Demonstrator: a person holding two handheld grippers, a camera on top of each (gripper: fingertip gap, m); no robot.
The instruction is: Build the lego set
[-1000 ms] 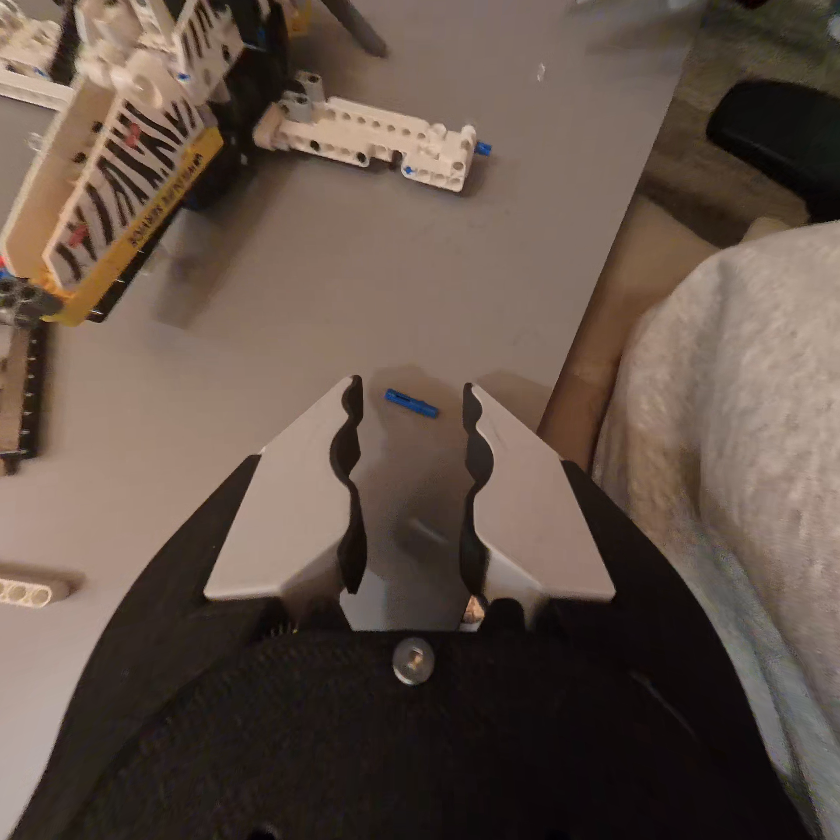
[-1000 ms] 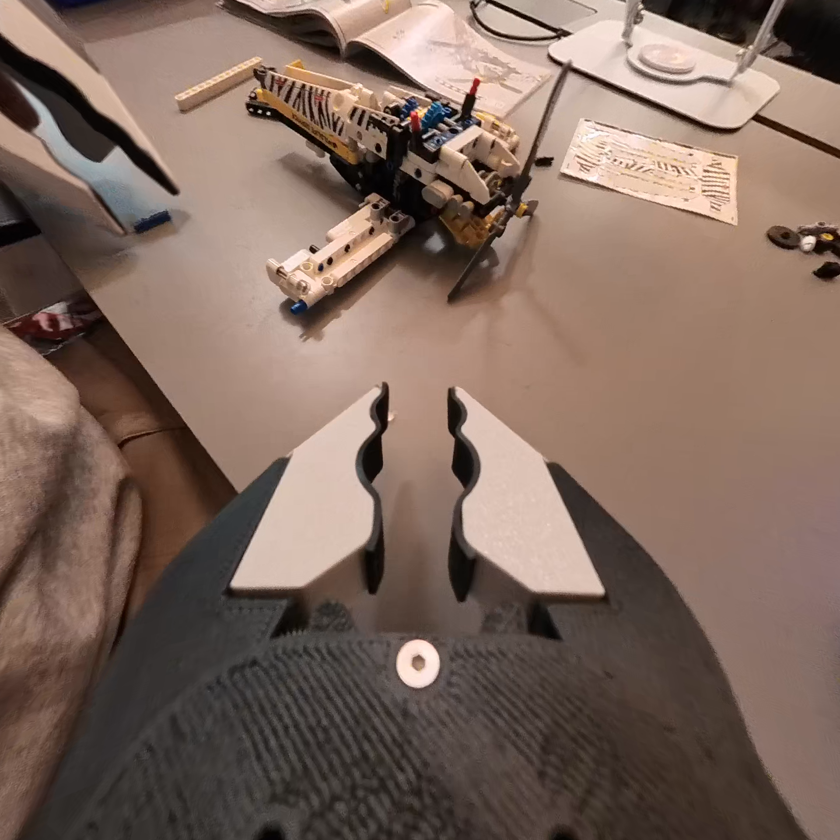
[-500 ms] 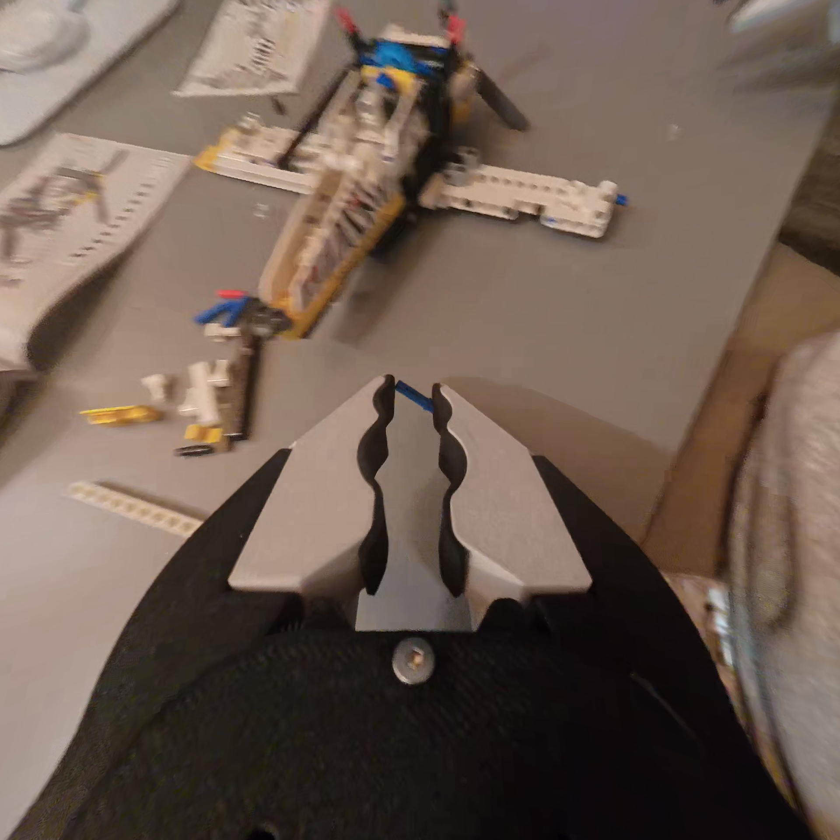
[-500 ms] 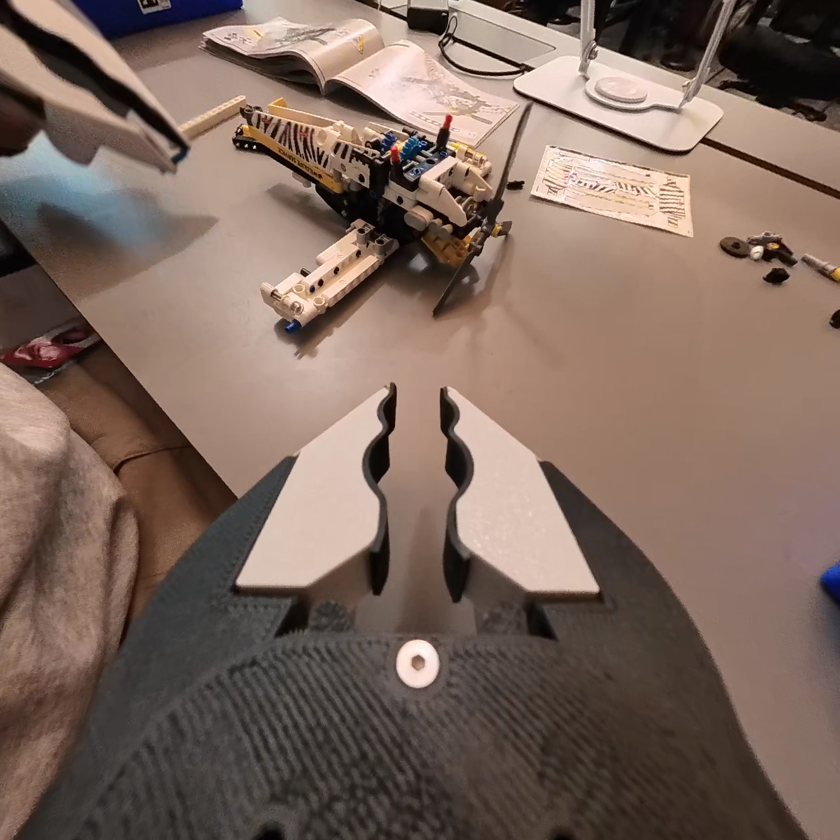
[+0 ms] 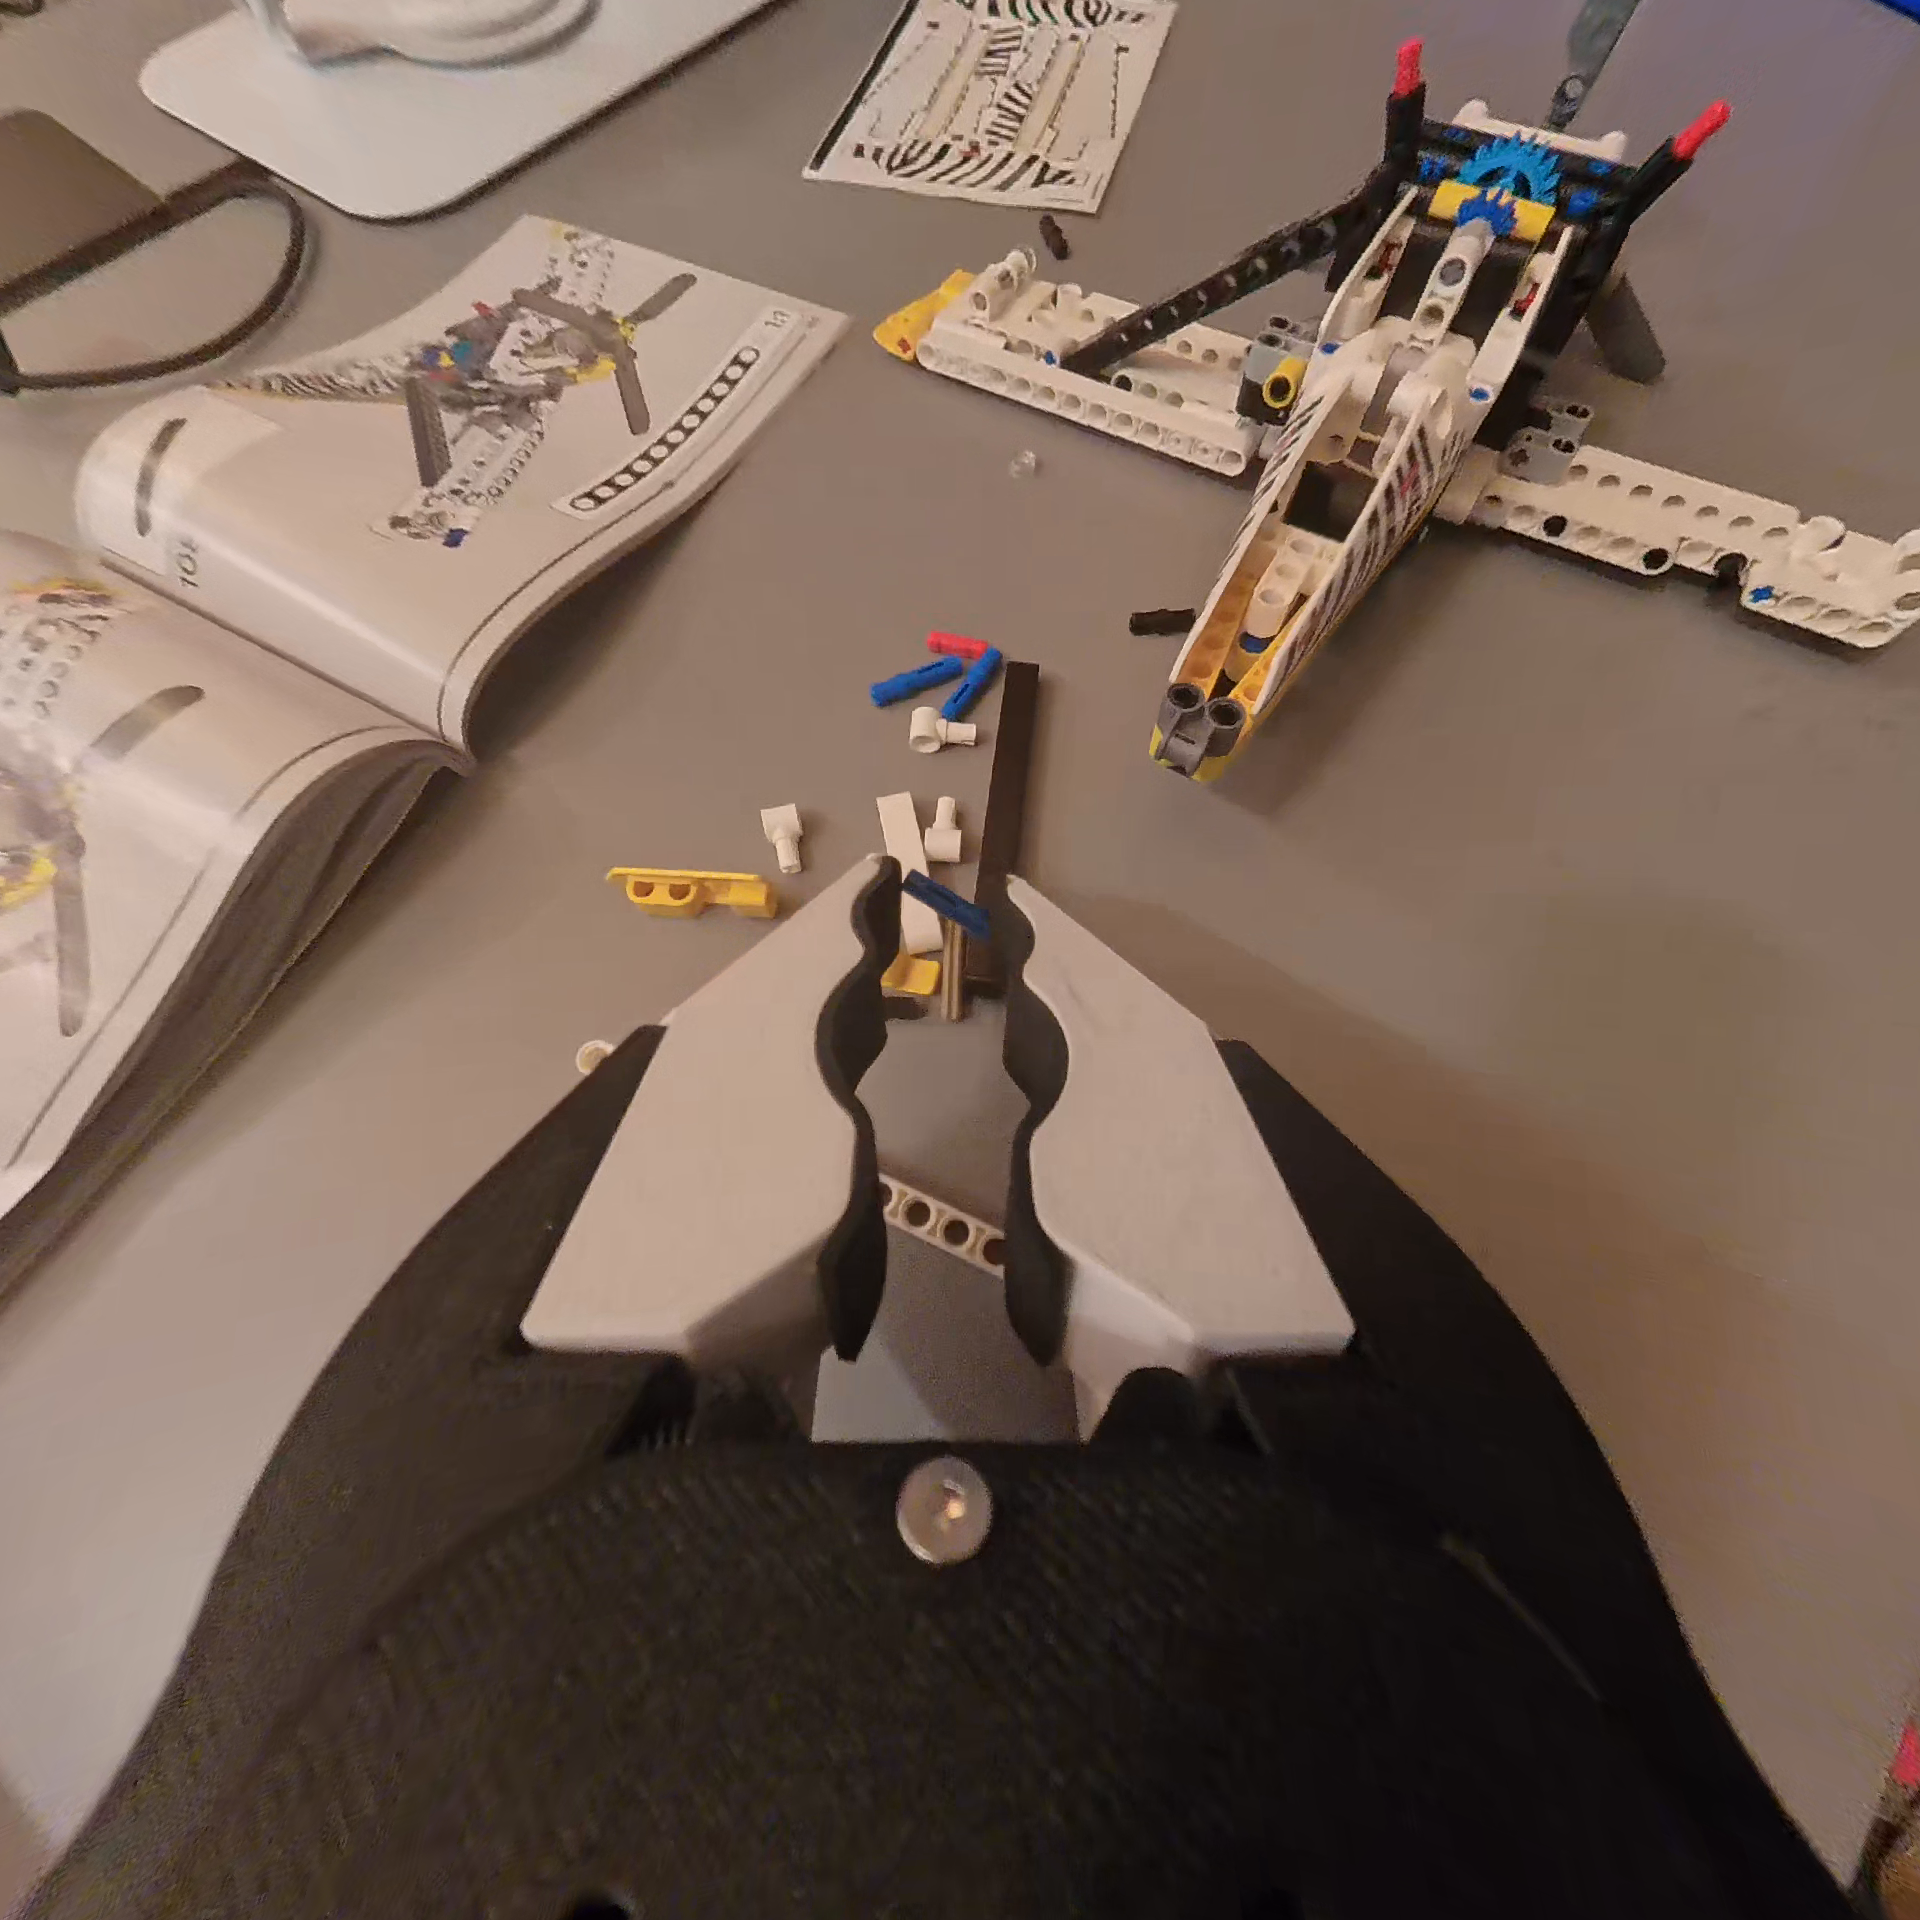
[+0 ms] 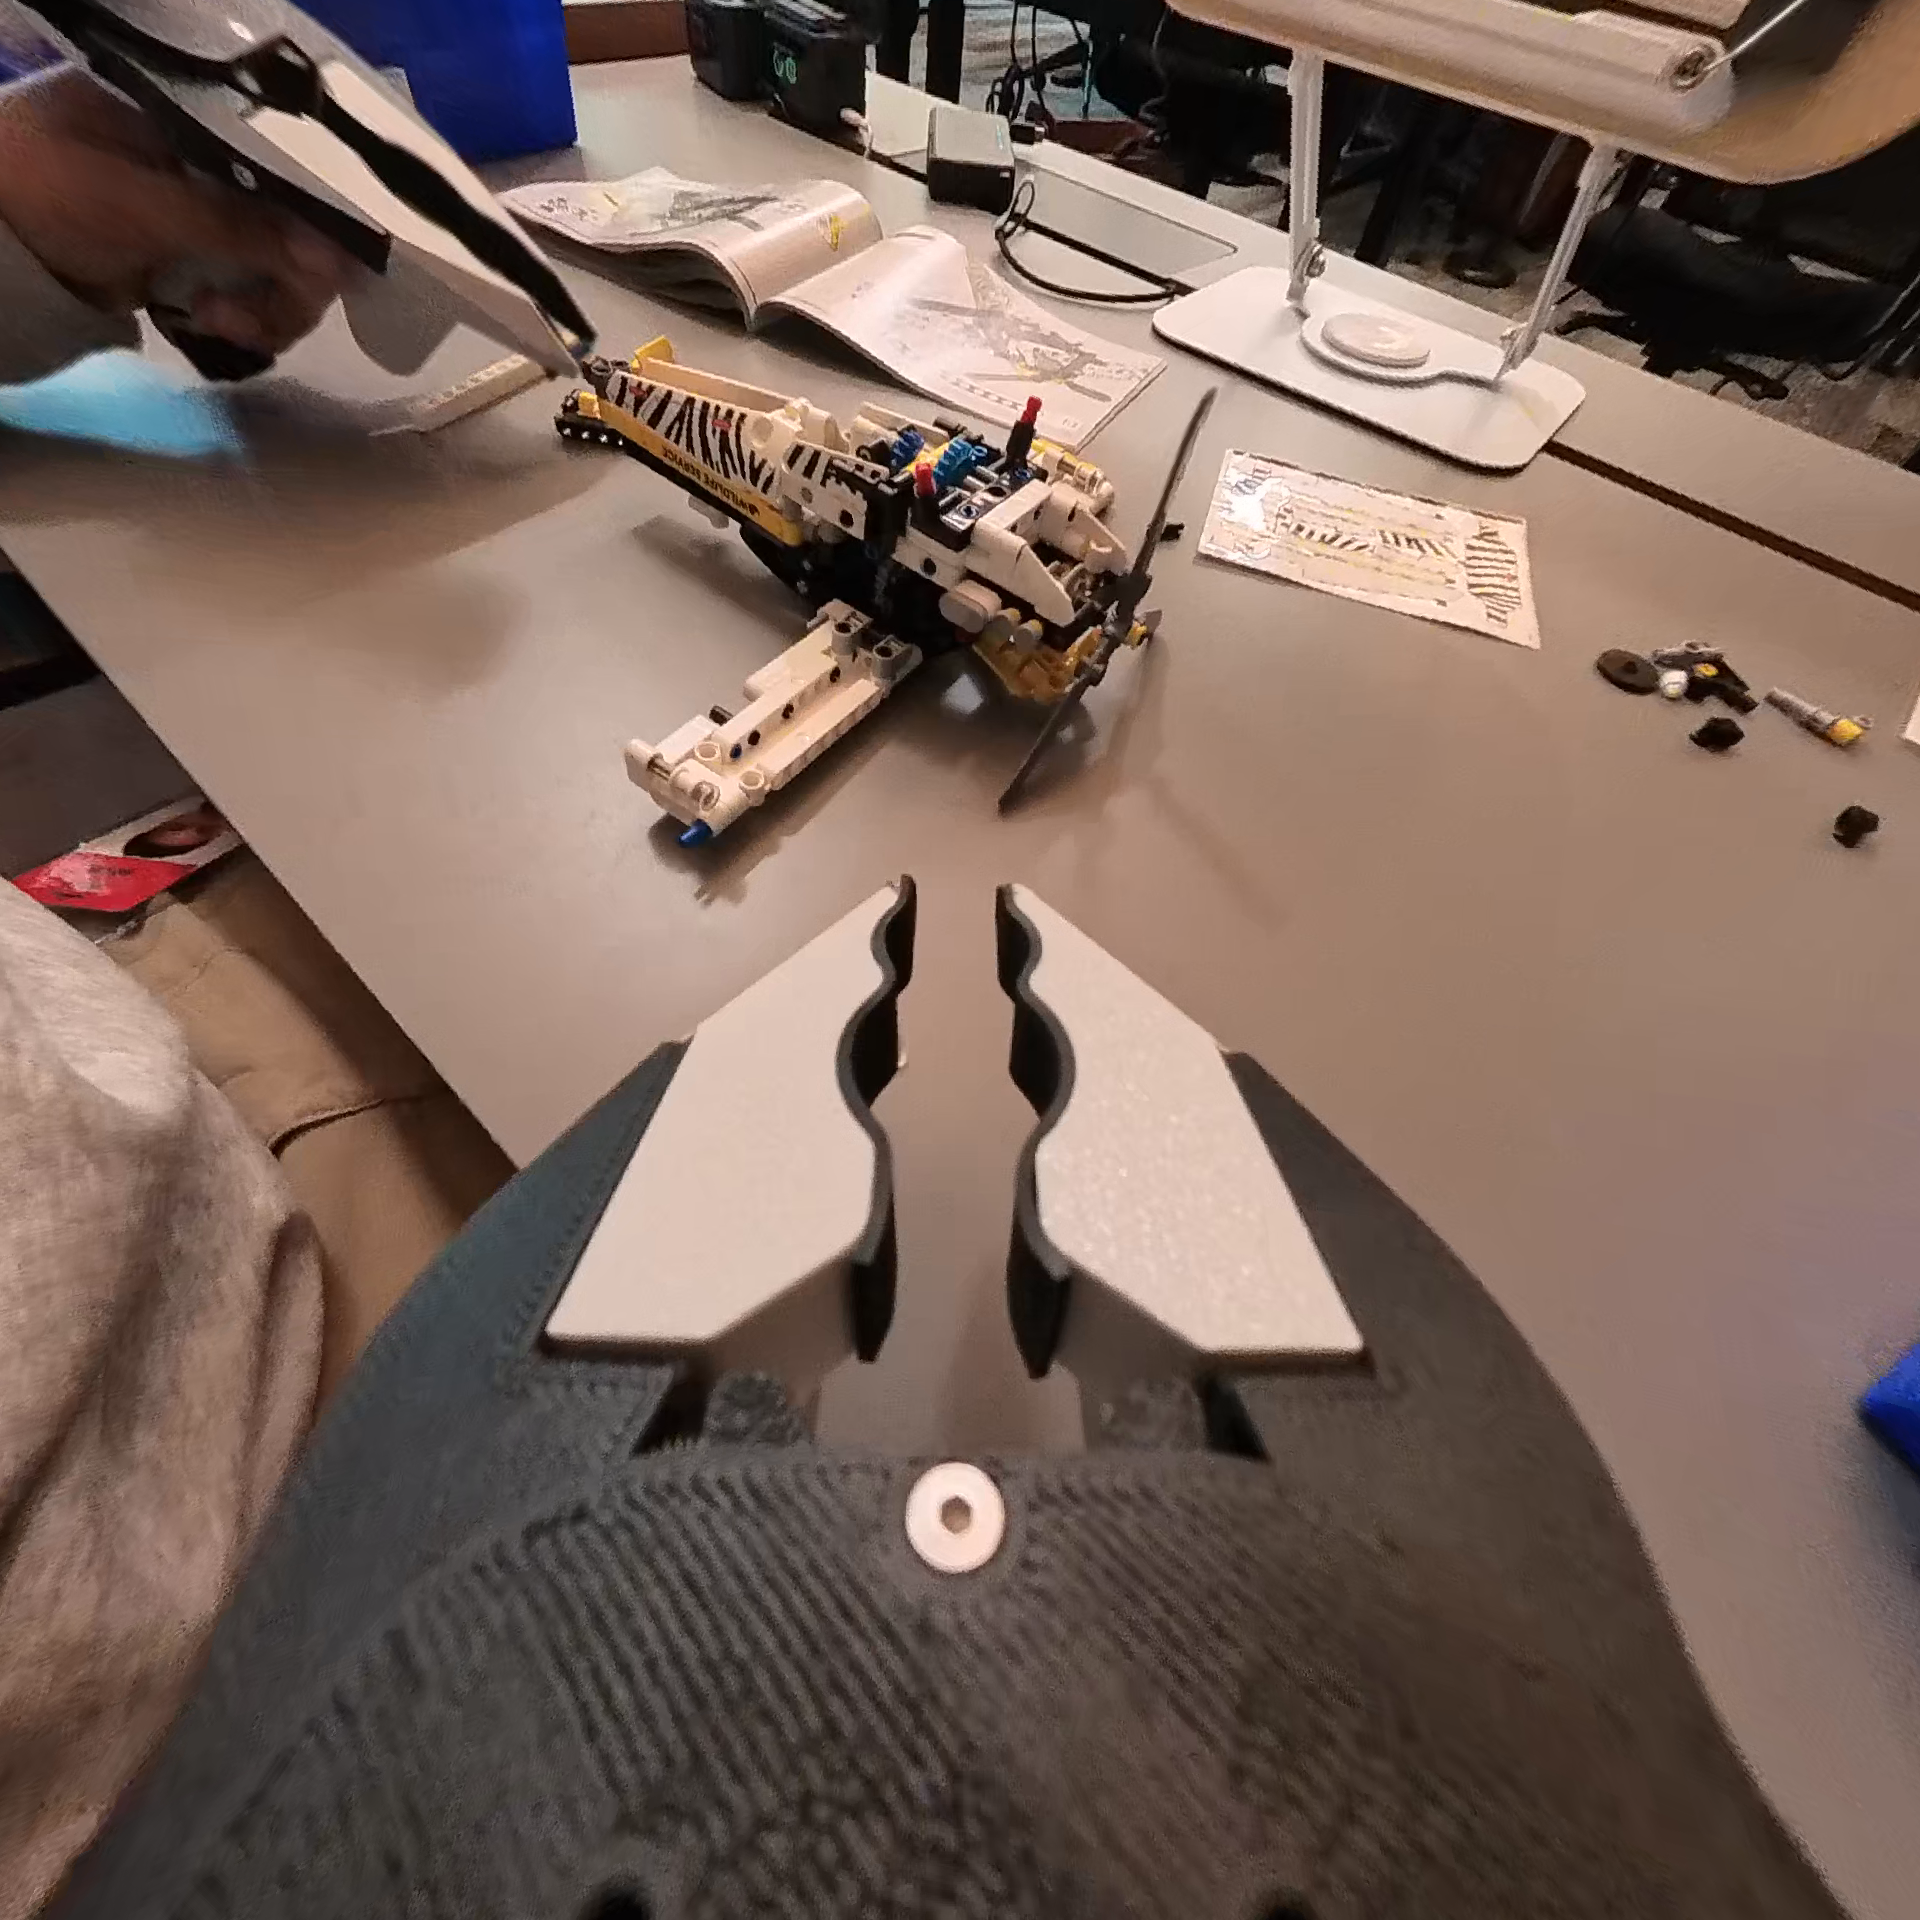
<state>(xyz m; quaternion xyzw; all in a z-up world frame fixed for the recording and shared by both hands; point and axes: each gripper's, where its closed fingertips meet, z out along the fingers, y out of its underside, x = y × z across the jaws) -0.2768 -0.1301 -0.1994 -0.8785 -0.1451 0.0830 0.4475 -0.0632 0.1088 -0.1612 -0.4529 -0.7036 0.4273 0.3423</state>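
Observation:
The zebra-striped lego plane (image 5: 1382, 436) lies on the grey table (image 5: 1455, 1039), its tail towards me; it also shows in the right wrist view (image 6: 883, 520). My left gripper (image 5: 948, 896) is shut on a small blue pin (image 5: 945, 902), held crosswise at the fingertips above a scatter of loose parts. In the right wrist view the left gripper (image 6: 571, 348) hovers just at the plane's tail end. My right gripper (image 6: 954, 894) is empty, its jaws nearly together with a narrow gap, low over bare table in front of the plane's wing (image 6: 769, 727).
Loose blue pins (image 5: 935, 675), a red pin (image 5: 956, 642), white connectors (image 5: 940, 732), a yellow piece (image 5: 691, 894) and a black beam (image 5: 1010, 810) lie ahead. A white beam (image 5: 940, 1226) lies under the fingers. An open booklet (image 5: 416, 468) is left, a sticker sheet (image 5: 997, 94) behind. The table edge (image 6: 312, 831) is left. The gap from one gripper's tips to the other's is roughly 35 cm. The left gripper is farther from the plane's wing (image 6: 769, 727), some 20 cm, than the right, some 12 cm. Look for it in the left wrist view (image 5: 1735, 520) too.
My left gripper closed on the blue pin near the table edge, lifted it and swung over the loose parts by the plane's tail. My right gripper's jaws narrowed a little.

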